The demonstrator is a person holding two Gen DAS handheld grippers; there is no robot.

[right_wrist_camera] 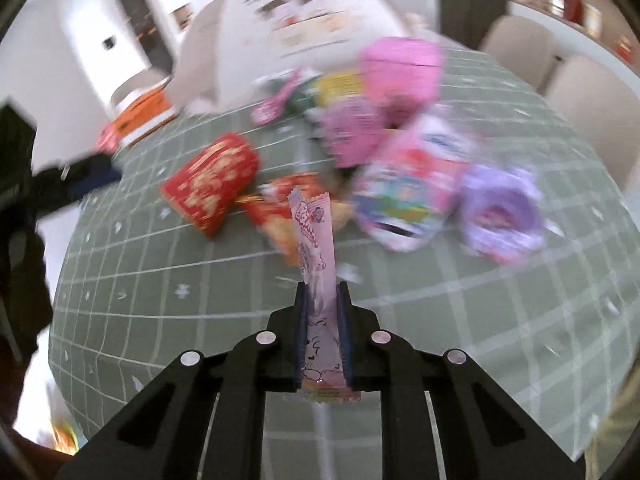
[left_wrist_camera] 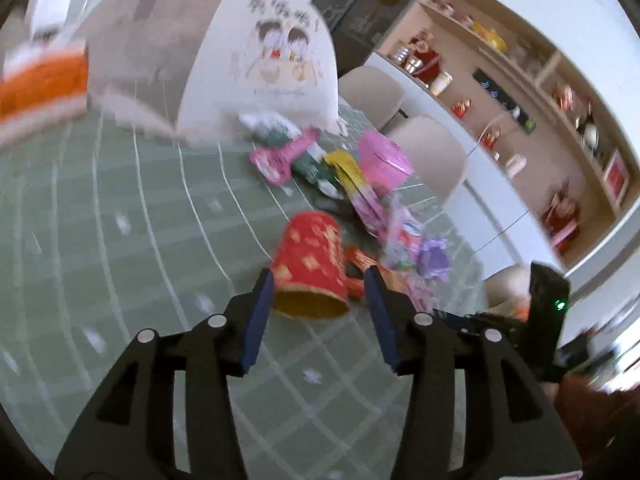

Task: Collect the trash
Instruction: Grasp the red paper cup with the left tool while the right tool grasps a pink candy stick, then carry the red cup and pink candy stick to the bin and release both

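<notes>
Right gripper (right_wrist_camera: 322,292) clamped on long pink plastic wrapper (right_wrist_camera: 316,248); left gripper (left_wrist_camera: 320,284) wide, red paper cup (left_wrist_camera: 310,268) at twelve — straddle rim, squeeze gently.

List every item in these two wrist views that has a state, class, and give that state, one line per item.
Left gripper: open, empty, fingers either side of the cup's mouth.
Right gripper: shut on the wrapper.
Long pink snack wrapper: clamped, sticking out past the fingers.
Red paper cup with gold print: tipped on its side on the green checked tablecloth.
White cartoon-printed bag: standing upright.
</notes>
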